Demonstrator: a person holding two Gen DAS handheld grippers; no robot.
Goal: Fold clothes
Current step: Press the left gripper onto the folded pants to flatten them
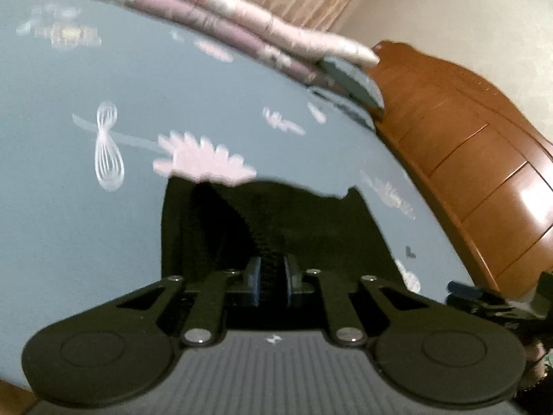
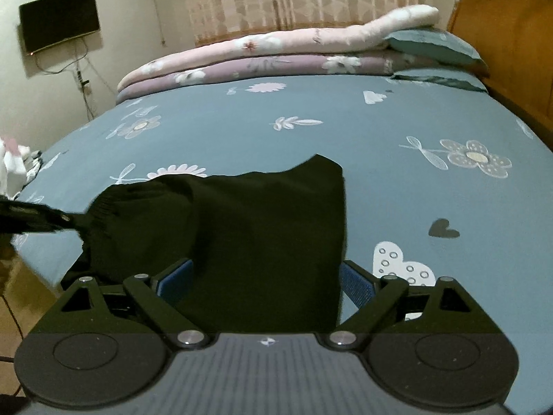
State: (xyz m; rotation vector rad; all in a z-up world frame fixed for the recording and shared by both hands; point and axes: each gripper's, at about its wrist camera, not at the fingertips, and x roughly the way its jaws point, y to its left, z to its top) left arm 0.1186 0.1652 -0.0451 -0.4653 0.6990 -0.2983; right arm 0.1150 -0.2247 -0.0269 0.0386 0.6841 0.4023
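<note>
A black knitted garment (image 2: 262, 228) lies bunched on the blue flowered bed sheet (image 2: 380, 173) near the bed's front edge. In the left wrist view my left gripper (image 1: 273, 276) is shut on the ribbed edge of the garment (image 1: 276, 214), which spreads away from the fingers. The right wrist view shows the left gripper (image 2: 38, 219) at the far left, pinching the ribbed hem. My right gripper (image 2: 266, 283) is open, its blue pads (image 2: 357, 285) spread wide with the garment's near part lying between them. The right gripper's tip (image 1: 484, 297) shows at the right edge of the left view.
Folded pink and purple quilts (image 2: 276, 55) and a blue pillow (image 2: 432, 46) lie along the far side of the bed. A wooden headboard (image 1: 466, 145) stands on the right. A dark screen (image 2: 58, 20) hangs on the wall. The bed's edge and the floor (image 2: 20, 294) are at the lower left.
</note>
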